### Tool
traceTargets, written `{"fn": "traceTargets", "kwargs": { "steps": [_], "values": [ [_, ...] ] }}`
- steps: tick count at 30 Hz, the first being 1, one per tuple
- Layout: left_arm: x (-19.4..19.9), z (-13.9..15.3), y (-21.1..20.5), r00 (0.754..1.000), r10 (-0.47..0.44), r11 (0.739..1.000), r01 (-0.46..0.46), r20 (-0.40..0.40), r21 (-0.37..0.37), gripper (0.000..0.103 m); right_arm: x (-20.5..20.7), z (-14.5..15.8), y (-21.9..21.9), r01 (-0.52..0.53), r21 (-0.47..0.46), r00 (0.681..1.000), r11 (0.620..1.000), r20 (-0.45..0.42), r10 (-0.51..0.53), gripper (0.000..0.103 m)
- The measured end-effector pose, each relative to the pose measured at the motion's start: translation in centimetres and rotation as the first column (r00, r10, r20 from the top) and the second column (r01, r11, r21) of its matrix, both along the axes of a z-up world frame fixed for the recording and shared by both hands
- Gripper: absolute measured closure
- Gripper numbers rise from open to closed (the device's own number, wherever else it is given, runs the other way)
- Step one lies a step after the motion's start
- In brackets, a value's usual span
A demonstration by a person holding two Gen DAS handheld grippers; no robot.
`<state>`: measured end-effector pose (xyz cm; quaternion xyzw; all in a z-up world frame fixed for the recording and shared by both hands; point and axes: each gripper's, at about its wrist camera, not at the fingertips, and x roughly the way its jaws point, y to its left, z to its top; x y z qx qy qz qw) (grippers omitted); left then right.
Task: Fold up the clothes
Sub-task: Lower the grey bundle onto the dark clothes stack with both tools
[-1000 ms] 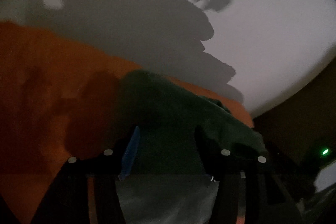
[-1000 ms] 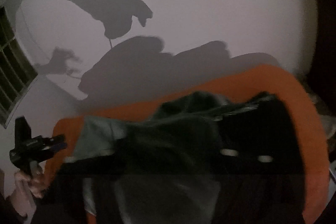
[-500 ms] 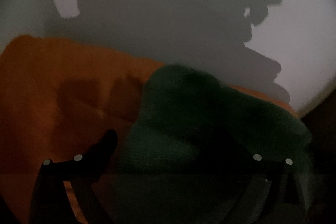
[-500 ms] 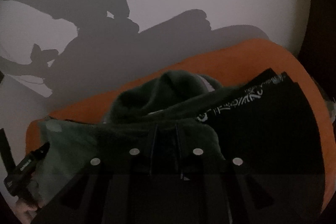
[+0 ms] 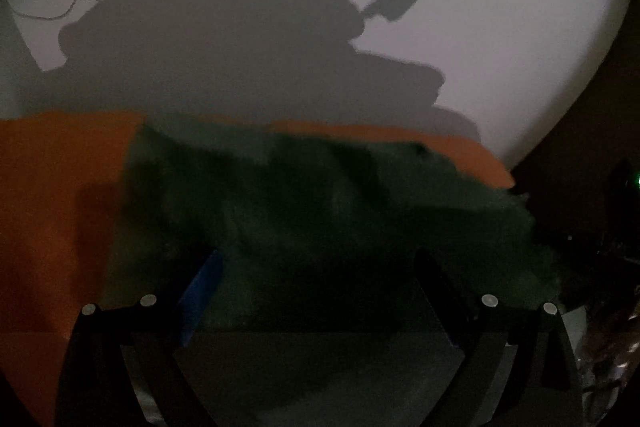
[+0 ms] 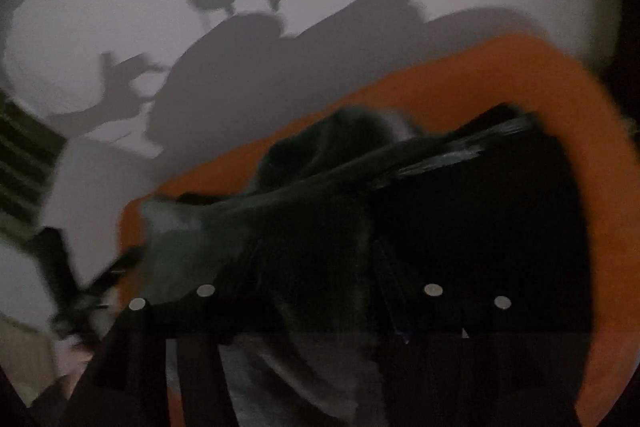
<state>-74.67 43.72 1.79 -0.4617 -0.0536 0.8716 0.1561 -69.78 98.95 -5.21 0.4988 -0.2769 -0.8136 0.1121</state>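
A dark green garment (image 5: 320, 195) lies crumpled on the orange cover (image 5: 52, 187). My left gripper (image 5: 320, 267) hangs just above its near part, open wide, with green cloth lying loose between the fingers. In the right wrist view the same green garment (image 6: 304, 227) lies beside a black garment (image 6: 480, 219) with a white print along its far edge. My right gripper (image 6: 316, 271) is low over the green cloth and its jaws are opening. Cloth sits between them, but the dark, blurred picture hides any contact with the pads.
A pale wall (image 5: 520, 27) with large shadows rises behind the orange cover (image 6: 440, 79). A dark slatted window (image 6: 24, 155) is at the left. Dim clutter and a small green light (image 5: 637, 181) lie past the cover's right end.
My left jaws spread wide and let the green cloth drop, then swung across it. My right jaws, earlier shut on green cloth, have come apart. Both grippers sank toward the cover.
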Motion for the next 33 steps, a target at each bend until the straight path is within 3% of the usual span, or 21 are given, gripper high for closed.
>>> {"fn": "traceTargets", "kwargs": {
  "steps": [2,3,4,6,8,10,12,13,14,16,18,20,22,25,27,30,33],
  "values": [
    [0.8,-0.6,0.5,0.999,-0.023,0.999,0.022,-0.037,-0.050,0.006,-0.4,-0.2,-0.8,-0.023,0.039,1.000,0.999,0.011,0.022,0.086],
    [1.2,-1.0,0.5,0.997,-0.044,0.996,0.039,-0.067,-0.076,0.006,-0.4,0.0,-1.0,-0.025,0.054,1.000,0.998,0.000,0.025,0.087],
    [1.4,-1.3,0.4,0.995,-0.050,0.995,0.043,-0.081,-0.090,0.006,-0.2,0.9,-1.3,0.006,0.089,0.999,0.996,-0.032,-0.003,0.099],
    [1.8,-1.6,0.0,0.994,-0.061,0.996,0.055,-0.091,-0.071,0.006,0.9,2.1,-0.1,0.108,0.051,0.989,0.993,-0.110,-0.102,0.100],
    [2.4,-1.2,0.1,0.994,-0.065,0.997,0.060,-0.085,-0.054,0.006,0.8,0.9,0.4,0.126,0.015,0.991,0.992,-0.039,-0.125,0.100],
    [3.2,-0.2,0.9,0.996,-0.066,0.997,0.063,-0.062,-0.041,0.006,0.6,0.4,-0.5,0.071,0.048,0.997,0.996,-0.017,-0.071,0.099],
    [5.4,1.6,2.1,0.986,-0.155,0.985,0.159,-0.057,0.066,0.006,0.4,0.5,-1.2,0.027,0.071,1.000,0.997,-0.011,-0.027,0.095],
    [6.6,2.5,2.7,0.978,-0.201,0.971,0.206,-0.058,0.121,0.006,0.3,1.0,-1.3,0.029,0.071,0.999,0.997,-0.023,-0.028,0.087],
    [8.2,3.5,4.2,0.964,-0.259,0.950,0.265,-0.058,0.165,0.006,0.1,1.3,-1.3,0.038,0.070,0.999,0.997,-0.030,-0.036,0.063],
    [10.3,4.0,6.8,0.942,-0.333,0.924,0.335,-0.039,0.184,0.006,-0.6,1.5,-1.2,0.046,0.064,0.999,0.997,-0.028,-0.045,0.037],
    [12.1,3.4,10.1,0.917,-0.398,0.903,0.394,-0.010,0.173,0.006,-1.7,1.0,-1.3,0.045,0.051,0.999,0.998,-0.009,-0.044,0.039],
    [13.2,1.8,12.3,0.903,-0.428,0.897,0.421,0.025,0.135,0.006,-3.0,-0.1,-1.9,-0.009,0.040,0.999,0.999,0.036,0.008,0.094],
    [14.0,-0.4,14.2,0.898,-0.434,0.900,0.430,0.073,0.068,0.006,-3.6,-0.7,-1.9,-0.001,0.040,0.996,0.999,0.086,-0.003,0.095],
    [14.9,-2.7,14.3,0.898,-0.430,0.903,0.430,0.095,0.017,0.007,-3.5,-0.3,-0.8,0.066,0.003,0.995,0.998,0.075,-0.066,0.099],
    [15.4,-3.1,13.9,0.894,-0.438,0.898,0.440,0.098,0.001,0.007,-3.5,0.2,-0.6,0.080,0.038,0.995,0.996,0.055,-0.082,0.100],
    [15.9,-3.2,13.4,0.886,-0.448,0.893,0.450,0.118,0.013,0.007,-3.8,-0.2,-0.3,0.108,0.044,0.992,0.993,0.054,-0.110,0.100],
    [16.2,-1.8,13.0,0.885,-0.451,0.893,0.445,0.120,0.070,0.007,-3.7,-1.4,0.9,0.175,-0.004,0.980,0.985,0.095,-0.174,0.100]
  ]
}}
